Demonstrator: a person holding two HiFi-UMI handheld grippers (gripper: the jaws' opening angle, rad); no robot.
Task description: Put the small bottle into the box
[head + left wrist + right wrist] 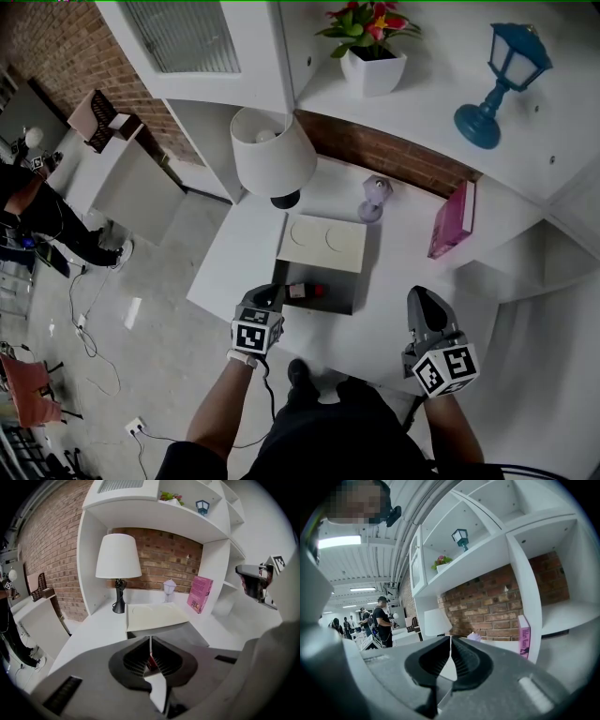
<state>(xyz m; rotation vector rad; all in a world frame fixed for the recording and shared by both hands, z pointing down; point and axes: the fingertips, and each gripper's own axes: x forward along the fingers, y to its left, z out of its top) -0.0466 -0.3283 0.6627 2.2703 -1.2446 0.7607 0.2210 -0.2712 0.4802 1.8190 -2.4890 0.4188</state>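
The dark grey box stands open on the white table, its cream lid lying across its far half. The small bottle, dark with a red part, lies on its side inside the box. My left gripper is at the box's near left corner, right beside the bottle. In the left gripper view its jaws meet at the tips, and a bit of the red bottle shows below them. My right gripper hovers to the box's right, shut and holding nothing, its jaws pointing at the shelves.
A white lamp, a small lilac lantern and a pink book stand behind the box. On the shelf above are a flower pot and a blue lantern. The table edge and the floor lie to the left.
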